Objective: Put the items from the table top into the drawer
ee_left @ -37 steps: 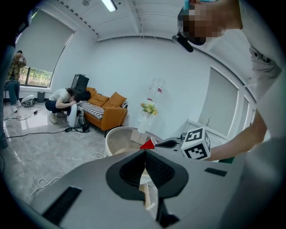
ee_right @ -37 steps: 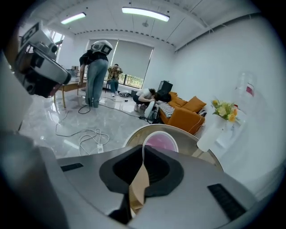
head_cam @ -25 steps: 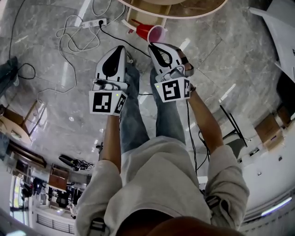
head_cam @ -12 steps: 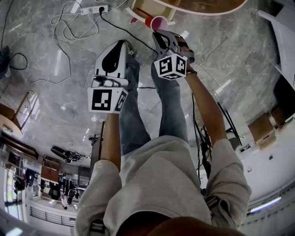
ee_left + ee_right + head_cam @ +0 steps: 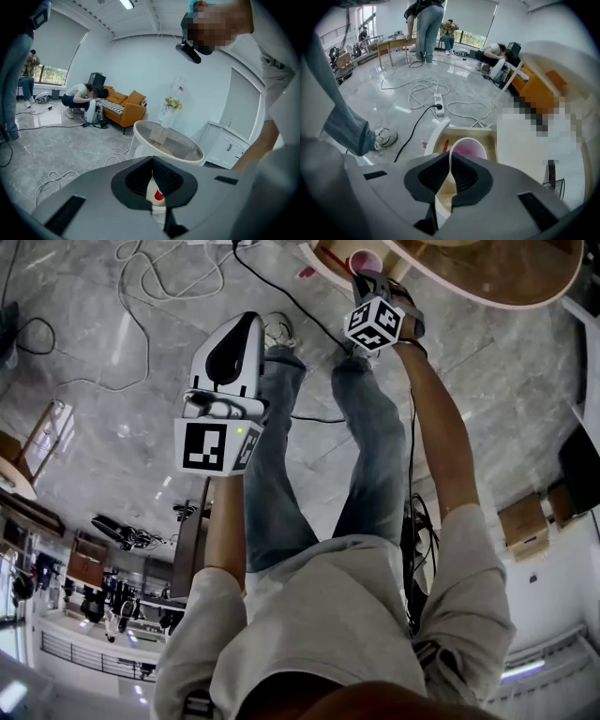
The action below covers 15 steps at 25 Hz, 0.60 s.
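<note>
My left gripper [image 5: 152, 161] has its jaws together on nothing; only its own view shows the table [image 5: 185, 149] ahead; my right gripper [image 5: 451, 164] is clamped on the cup [image 5: 468, 149] at the rim; its view alone shows the cup hanging over the open drawer [image 5: 464, 132]; the head view gives me just the cup's mouth by the table edge.

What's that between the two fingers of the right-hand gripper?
The white rim of a pink cup, pinched by the right gripper; the right gripper view shows it, above an open wooden drawer.
</note>
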### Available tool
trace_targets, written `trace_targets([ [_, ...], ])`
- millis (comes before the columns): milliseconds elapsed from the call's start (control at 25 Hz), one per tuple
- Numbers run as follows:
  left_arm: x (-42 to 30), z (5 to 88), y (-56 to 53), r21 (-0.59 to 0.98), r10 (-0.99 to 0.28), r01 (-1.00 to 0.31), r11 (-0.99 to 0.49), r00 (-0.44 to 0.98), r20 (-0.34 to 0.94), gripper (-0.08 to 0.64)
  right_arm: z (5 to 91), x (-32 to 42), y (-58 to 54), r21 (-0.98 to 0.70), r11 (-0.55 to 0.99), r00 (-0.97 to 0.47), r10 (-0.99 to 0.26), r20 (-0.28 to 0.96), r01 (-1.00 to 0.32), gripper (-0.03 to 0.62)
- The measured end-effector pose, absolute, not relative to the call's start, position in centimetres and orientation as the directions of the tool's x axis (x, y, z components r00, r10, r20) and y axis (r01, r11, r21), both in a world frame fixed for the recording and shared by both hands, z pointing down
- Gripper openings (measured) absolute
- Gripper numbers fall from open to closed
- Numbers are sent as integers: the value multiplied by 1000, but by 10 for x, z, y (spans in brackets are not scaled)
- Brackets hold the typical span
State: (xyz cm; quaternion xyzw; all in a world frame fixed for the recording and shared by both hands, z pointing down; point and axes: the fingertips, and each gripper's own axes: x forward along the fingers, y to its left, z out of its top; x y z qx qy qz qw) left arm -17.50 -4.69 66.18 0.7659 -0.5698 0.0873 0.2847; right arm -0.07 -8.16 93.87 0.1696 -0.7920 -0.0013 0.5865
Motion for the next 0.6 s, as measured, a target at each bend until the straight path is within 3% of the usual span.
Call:
trace_targets([
  [600, -216, 708, -51, 278, -844, -950, -141, 262, 467, 15, 1040, 6, -103, 191, 965, -112, -213, 971, -177, 34],
])
